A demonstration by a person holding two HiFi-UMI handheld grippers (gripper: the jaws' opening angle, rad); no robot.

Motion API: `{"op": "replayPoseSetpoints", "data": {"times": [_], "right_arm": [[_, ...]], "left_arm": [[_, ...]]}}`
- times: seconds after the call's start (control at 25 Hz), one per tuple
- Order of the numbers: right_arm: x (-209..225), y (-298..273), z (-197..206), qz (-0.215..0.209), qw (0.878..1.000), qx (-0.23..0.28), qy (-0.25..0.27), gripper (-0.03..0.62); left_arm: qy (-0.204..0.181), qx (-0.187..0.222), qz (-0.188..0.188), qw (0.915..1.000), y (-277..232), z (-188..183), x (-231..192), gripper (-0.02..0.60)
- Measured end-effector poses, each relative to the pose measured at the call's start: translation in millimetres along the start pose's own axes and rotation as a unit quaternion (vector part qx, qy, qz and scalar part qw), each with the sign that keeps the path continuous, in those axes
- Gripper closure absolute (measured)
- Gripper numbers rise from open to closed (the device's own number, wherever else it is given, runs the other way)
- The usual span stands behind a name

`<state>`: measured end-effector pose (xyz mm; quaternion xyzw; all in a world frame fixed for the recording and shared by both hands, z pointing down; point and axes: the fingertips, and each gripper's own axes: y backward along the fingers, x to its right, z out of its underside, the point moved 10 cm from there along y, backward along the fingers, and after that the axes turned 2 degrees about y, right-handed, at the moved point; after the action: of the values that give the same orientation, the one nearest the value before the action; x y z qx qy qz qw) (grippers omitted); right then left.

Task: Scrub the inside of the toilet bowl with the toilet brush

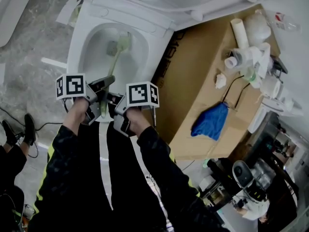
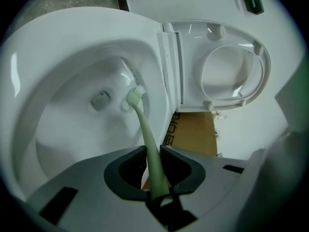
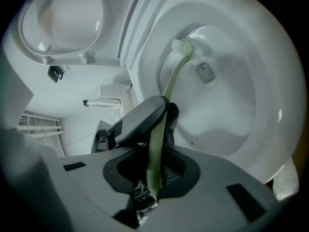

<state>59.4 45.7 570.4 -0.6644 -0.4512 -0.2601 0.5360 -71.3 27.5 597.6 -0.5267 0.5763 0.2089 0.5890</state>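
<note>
Pale-green plastic runs through both sets of tongs: the handle of the toilet brush (image 2: 145,129) is pinched between the dark pads of the left tongs (image 2: 153,151), whose jaws are drawn in narrow against it. The right tongs (image 3: 155,158) clamp the same handle lower down, nearer its end, also pressed tight on it. In the right gripper view the left tongs (image 3: 145,117) sit just ahead on the handle, very close to the right pair.

From the head view the left tongs (image 1: 107,83) and right tongs (image 1: 118,105) are side by side over the near rim of the toilet bowl (image 1: 77,37), held by arms in dark sleeves. The toilet brush (image 1: 112,66) slants down from them into the bowl, its white-bristled head against the inner wall on the side toward the hinge. A small grey piece (image 2: 100,99) lies low in the bowl just beside the bristles; what it is cannot be told.

The seat and lid (image 2: 234,66) stand raised behind the bowl. Beside the toilet is a brown cardboard sheet (image 1: 207,66) with a blue cloth (image 1: 211,121) lying on it. The floor (image 1: 29,42) is grey and mottled.
</note>
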Motion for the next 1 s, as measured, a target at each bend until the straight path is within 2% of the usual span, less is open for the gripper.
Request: {"op": "replayPoseSetpoints", "data": {"times": [0.36, 0.6, 1.0], "right_arm": [[10, 14, 14, -0.007, 0.998, 0.048, -0.044, 0.536], [14, 21, 26, -0.002, 0.996, 0.064, -0.064, 0.536], [19, 23, 52, -0.005, 0.991, 0.082, -0.104, 0.536]], "left_arm": [[-0.015, -0.053, -0.012, 0.9984, -14, 9, 5, 0.495], [-0.01, -0.09, -0.006, 0.9959, -20, 19, 4, 0.495], [-0.001, -0.132, -0.024, 0.9909, -15, 37, 0, 0.495]]}}
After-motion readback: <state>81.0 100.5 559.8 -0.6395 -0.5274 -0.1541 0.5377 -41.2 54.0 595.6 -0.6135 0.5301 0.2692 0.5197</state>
